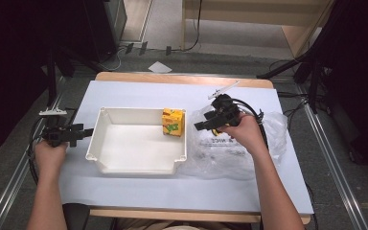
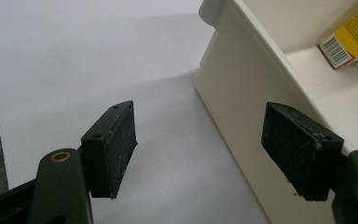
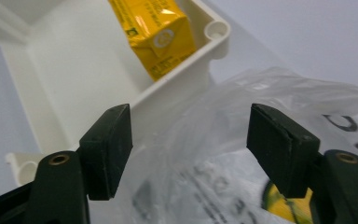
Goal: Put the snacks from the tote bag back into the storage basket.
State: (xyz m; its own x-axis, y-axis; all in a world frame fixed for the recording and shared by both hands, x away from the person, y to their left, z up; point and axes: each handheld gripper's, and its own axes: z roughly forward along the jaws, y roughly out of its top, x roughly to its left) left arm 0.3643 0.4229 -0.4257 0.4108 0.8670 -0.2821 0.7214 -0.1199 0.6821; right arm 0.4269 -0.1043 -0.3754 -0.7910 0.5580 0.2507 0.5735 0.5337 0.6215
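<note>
We see a rigid white plastic bin (image 1: 136, 143), rectangular with rounded corner bosses, at the middle of the pale tabletop (image 1: 172, 191). A glossy yellow carton (image 1: 173, 121) stands upright in its upper right corner, long axis vertical. Right of the bin lies a crinkled clear plastic bag (image 1: 230, 153) with dark print. The left gripper (image 1: 79, 132), at the frame's left, has its matte black fingers (image 2: 112, 149) spread apart, empty, just beside the bin's wall. The right gripper (image 1: 205, 124) hangs over the bag, its fingers (image 3: 107, 149) also apart, the carton beyond them.
</note>
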